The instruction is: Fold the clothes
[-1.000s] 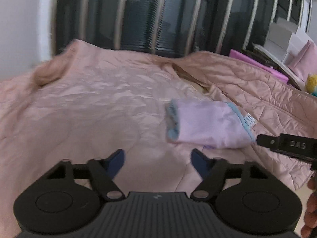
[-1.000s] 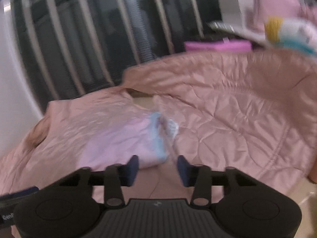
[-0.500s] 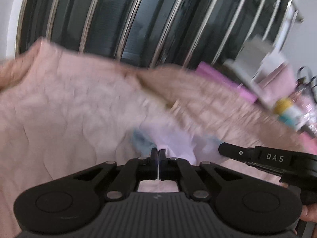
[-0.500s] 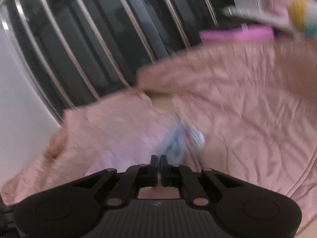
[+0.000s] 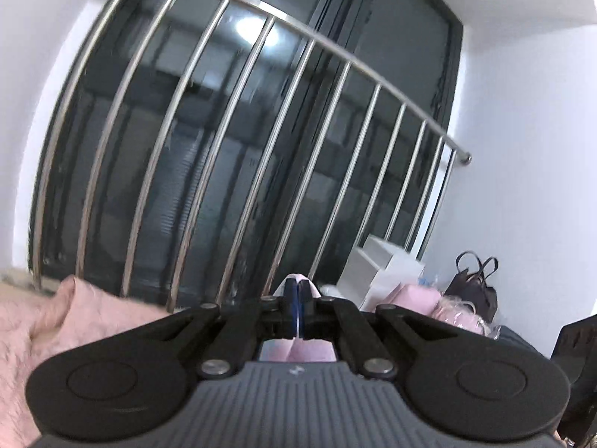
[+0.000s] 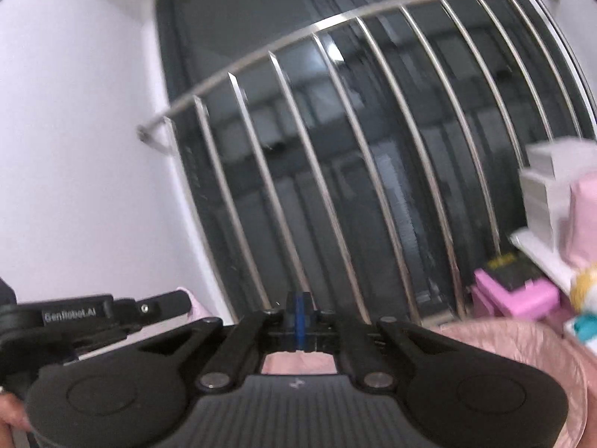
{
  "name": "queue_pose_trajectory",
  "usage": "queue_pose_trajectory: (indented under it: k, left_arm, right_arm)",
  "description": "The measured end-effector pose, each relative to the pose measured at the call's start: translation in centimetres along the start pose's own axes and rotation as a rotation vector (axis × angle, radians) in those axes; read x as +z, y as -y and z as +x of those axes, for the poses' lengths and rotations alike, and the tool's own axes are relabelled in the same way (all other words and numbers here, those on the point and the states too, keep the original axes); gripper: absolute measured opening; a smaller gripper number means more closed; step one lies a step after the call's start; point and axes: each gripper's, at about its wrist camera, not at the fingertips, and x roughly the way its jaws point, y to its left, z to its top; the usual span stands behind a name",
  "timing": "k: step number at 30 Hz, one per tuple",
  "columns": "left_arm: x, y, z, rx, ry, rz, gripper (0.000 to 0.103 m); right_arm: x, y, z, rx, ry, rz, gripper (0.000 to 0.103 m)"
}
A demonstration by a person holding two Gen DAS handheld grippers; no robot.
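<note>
**Both grippers lifted, garment pinched and off the bed**

Landmark for this report: the steel window railing (image 5: 238, 142).

Left side. The left gripper (image 5: 294, 300) now faces the railing almost level. A second ago it looked down on the pink quilt (image 5: 44, 328) with its fingers spread, and the small lilac garment lay flat ahead of it. Its fingers have since come together, and lilac cloth (image 5: 298, 283) shows in the left wrist view, bunched around the pressed tips and again in the gap beneath them. I judge this to be the garment's edge, pinched. Only a corner of the quilt remains visible, low and left of the railing's foot.

Right side. The right gripper (image 6: 298, 315) has made the same change: fingers spread over the garment's blue-trimmed edge a second ago, now pressed together and aimed at the railing. Pink shows in the gap under its fingers, but whether that is garment or quilt cannot be told, and no cloth is visible at the tips themselves. The left gripper's body also shows in this view, left of the railing's end. Right of the railing stand white boxes (image 6: 552, 194) and a pink box (image 6: 518, 298).

Assessment. The garment appears to hang below both cameras, largely out of sight. The folded bundle has been picked up, probably to shake it open or move it. Risk: if only one side truly holds, the cloth will swing and unfold unevenly.
</note>
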Motion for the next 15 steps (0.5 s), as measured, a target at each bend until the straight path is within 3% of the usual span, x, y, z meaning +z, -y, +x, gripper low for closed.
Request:
queue_pose_trajectory:
  k: [2,5,6,7,8,9,12,15]
  left_arm:
    - [0.8,0.8,-1.1,0.009,0.01,-0.008,0.0]
    - [1.9,2.2,-2.0,0.023,0.02,0.004,0.0]
    - [2.3,2.7,-2.3,0.028,0.023,0.009,0.0]
    - [2.4,2.8,-2.6,0.028,0.029,0.009,0.0]
    - [2.6,2.9,-3.0,0.028,0.034,0.008,0.0]
    - [2.9,3.1,-3.3,0.029,0.041,0.008,0.0]
    - [3.6,4.2,-4.5,0.03,0.081,0.02,0.0]
    - [5.2,5.5,-5.6,0.018,0.124,0.034,0.0]
  right_arm:
    - [0.0,-0.6,0.6,-0.006,-0.013,-0.023,0.0]
    - [-1.4,-0.8,1.4,0.002,-0.036,-0.029,0.014]
    - [-2.3,-0.8,1.5,0.025,-0.034,-0.025,0.039]
    - [-3.5,-1.7,-1.0,0.058,-0.039,-0.018,0.055]
    - [-4.8,-2.6,-4.0,0.092,-0.045,-0.011,0.076]
    - [-6.0,-3.6,-7.1,0.127,-0.052,-0.004,0.083]
    - [-10.4,-5.5,-10.6,0.246,-0.033,-0.03,0.082]
    - [-14.2,-6.4,-11.5,0.247,-0.063,-0.068,0.082]
